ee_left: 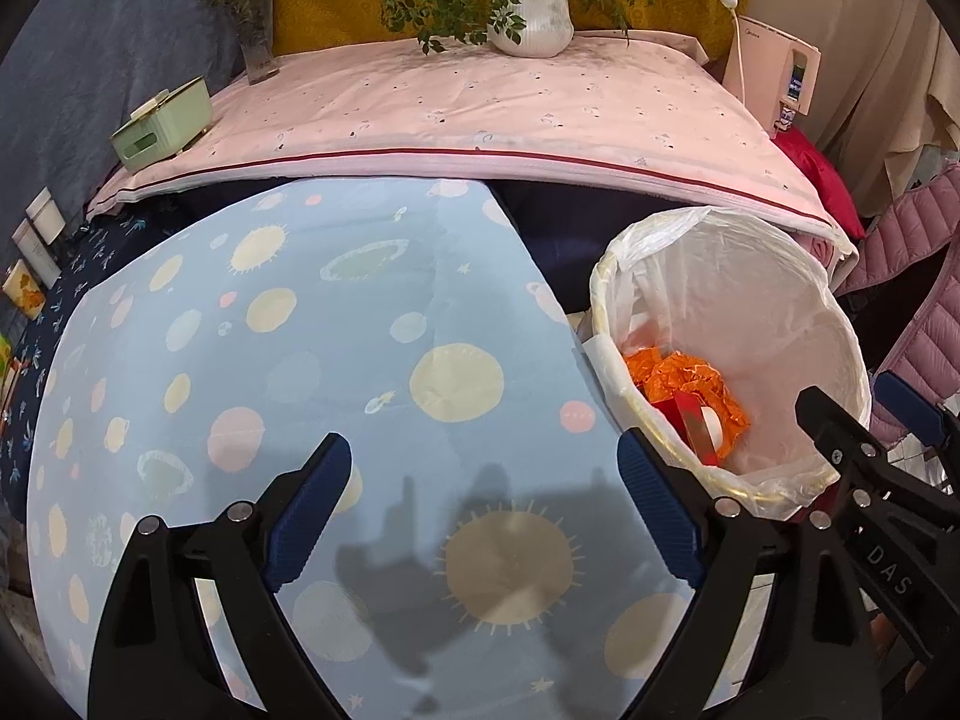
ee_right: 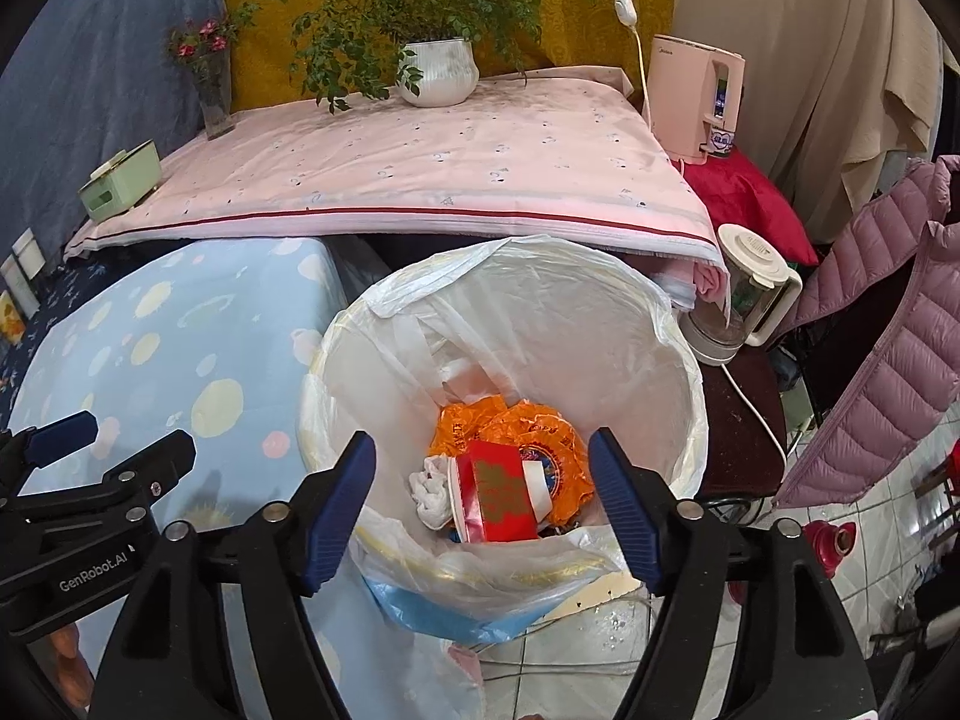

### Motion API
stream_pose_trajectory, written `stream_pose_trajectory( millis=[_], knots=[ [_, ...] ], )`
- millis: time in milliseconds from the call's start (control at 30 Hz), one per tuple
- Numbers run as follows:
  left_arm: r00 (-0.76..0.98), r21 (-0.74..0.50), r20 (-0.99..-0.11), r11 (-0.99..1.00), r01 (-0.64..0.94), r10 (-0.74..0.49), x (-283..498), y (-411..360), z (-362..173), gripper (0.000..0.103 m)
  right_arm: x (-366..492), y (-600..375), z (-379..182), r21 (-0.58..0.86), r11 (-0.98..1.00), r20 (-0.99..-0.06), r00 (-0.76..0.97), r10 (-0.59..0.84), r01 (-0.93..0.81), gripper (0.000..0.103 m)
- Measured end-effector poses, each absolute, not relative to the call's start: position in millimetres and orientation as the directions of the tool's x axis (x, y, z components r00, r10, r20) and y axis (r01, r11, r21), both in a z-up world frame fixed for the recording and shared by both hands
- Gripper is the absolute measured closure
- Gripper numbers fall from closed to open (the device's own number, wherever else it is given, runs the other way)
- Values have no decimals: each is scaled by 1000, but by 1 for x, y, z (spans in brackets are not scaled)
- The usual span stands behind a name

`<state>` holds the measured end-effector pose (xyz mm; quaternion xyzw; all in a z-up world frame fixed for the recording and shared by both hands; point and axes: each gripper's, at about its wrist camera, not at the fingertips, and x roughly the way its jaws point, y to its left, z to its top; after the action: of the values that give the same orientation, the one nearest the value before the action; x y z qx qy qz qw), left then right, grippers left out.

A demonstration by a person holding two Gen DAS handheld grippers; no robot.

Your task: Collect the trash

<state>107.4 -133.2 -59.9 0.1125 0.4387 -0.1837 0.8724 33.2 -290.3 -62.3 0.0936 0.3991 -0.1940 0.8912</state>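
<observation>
Right hand-held gripper (ee_right: 482, 504) hangs agape above bin (ee_right: 690, 372).

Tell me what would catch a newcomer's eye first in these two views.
The white-lined trash bin dominates the right wrist view, with an orange wrapper, a red box and a crumpled white tissue at its bottom, under the open, empty right gripper. In the left wrist view, the open left gripper hangs over a light-blue spotted cloth. A potted plant stands behind on a pink-covered table.
</observation>
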Motion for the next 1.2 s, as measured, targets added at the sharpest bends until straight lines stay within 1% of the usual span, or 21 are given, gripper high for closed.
stream_pose_trajectory(
  millis=[133, 167, 267, 333, 400, 1200],
  knots=[
    [549, 35, -808, 912, 408, -214, 104, -127, -62, 14, 32, -288, -64, 8, 908, -749, 604, -272, 419, 24],
    [549, 36, -809, 913, 406, -212, 104, -126, -63, 14, 32, -288, -64, 10, 907, -750, 604, -271, 420, 20],
    [548, 37, -810, 915, 401, -208, 102, -124, -64, 13, 30, -288, -66, 21, 906, -752, 604, -264, 422, 18],
    [547, 35, -811, 916, 399, -207, 101, -123, -65, 13, 30, -287, -67, 19, 908, -753, 603, -262, 419, 14],
    [548, 38, -811, 916, 399, -205, 101, -123, -65, 13, 29, -286, -68, 9, 911, -753, 602, -265, 413, 6],
    [569, 68, -802, 917, 393, -185, 91, -126, -68, 12, 13, -290, -71, -35, 893, -751, 578, -319, 448, 7]
  ],
)
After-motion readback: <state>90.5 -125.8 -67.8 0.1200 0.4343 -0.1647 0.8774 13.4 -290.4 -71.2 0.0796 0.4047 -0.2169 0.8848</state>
